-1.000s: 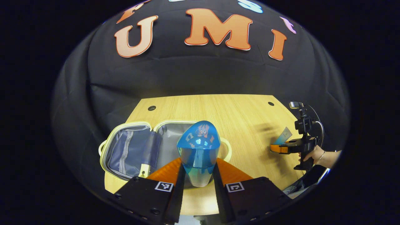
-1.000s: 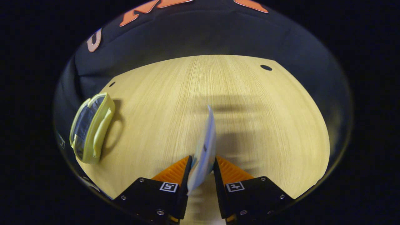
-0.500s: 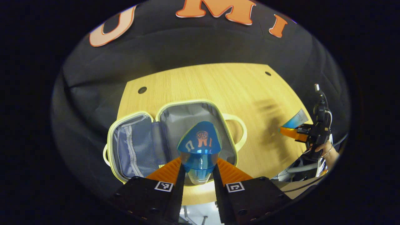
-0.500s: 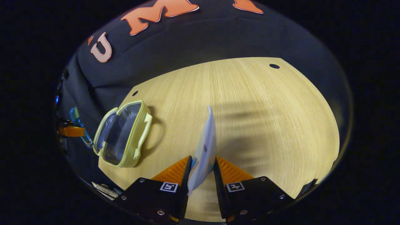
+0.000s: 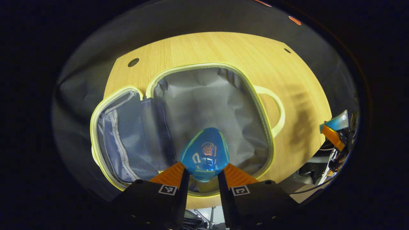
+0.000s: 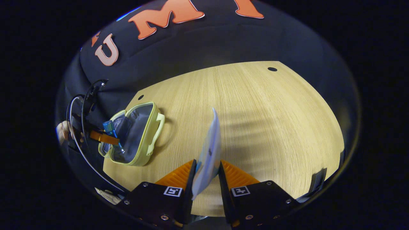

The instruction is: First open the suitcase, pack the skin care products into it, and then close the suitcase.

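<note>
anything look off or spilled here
Nothing stands out. The suitcase lies open and flat on the table, the left gripper holds a blue bottle over it, and the right gripper holds a sachet. No spills.

Your left gripper [image 5: 202, 179] has ribbed orange plastic fingers [image 5: 171, 175] on matt black blocks, and they clamp a glossy, translucent blue plastic bottle [image 5: 204, 153] that mirrors the booth. Below it you have the suitcase [image 5: 198, 95], open, with dull grey crinkled cloth lining, a fine mesh pocket [image 5: 134, 134] and a smooth pale yellow-green rim, lying on a matt, fine-grained wood table [image 6: 255, 105]. Your right gripper [image 6: 205, 179] pinches a thin, smooth, slightly shiny sachet [image 6: 209, 153].
</note>
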Available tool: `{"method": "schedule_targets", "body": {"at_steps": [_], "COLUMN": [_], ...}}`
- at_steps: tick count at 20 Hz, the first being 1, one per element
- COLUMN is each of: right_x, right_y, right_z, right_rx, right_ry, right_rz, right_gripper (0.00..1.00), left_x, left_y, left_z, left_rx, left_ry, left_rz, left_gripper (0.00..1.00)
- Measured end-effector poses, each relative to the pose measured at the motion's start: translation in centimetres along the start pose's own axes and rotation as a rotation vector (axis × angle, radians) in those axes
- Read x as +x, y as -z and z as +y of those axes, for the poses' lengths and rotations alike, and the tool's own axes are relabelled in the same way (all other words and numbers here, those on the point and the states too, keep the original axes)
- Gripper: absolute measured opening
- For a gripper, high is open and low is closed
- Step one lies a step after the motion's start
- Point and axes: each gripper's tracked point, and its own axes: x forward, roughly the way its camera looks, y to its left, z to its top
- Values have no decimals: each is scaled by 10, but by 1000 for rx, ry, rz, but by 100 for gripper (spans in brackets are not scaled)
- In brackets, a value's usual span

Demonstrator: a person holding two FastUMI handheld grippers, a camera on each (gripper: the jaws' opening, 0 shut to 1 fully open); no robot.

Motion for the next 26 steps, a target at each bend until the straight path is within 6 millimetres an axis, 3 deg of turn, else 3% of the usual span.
{"method": "schedule_targets", "body": {"at_steps": [5, 10, 13, 14, 16, 20, 23, 25, 26], "right_x": [-17, -23, -30, -33, -39, -48, -39, -33, -27], "right_y": [9, 7, -8, -17, -38, -80, -91, -88, -87], "right_z": [-10, -7, 6, 11, 27, 89, 151, 196, 208], "right_rx": [16, 22, -1, -25, -75, -142, -200, -220, -248], "right_ry": [24, 22, -6, -15, -40, -162, -259, -341, -352], "right_rz": [8, 8, -12, -20, -37, -25, 46, 124, 159], "right_gripper": [42, 41, 41, 41, 42, 41, 42, 42, 41], "left_x": [32, 42, 24, 13, -15, -76, -117, -139, -148], "left_y": [-7, -20, -25, -28, -31, -17, 11, 33, 44], "left_z": [14, 9, -1, -2, -8, -12, 18, 51, 69], "left_rx": [-48, -47, -27, -8, 11, -85, -170, -229, -261], "left_ry": [-10, -3, -1, -6, 14, 145, 187, 183, 175], "left_rz": [33, 17, -43, -81, -170, -356, -468, -516, -540], "left_gripper": [47, 51, 98, 99, 98, 98, 98, 100, 100]}}
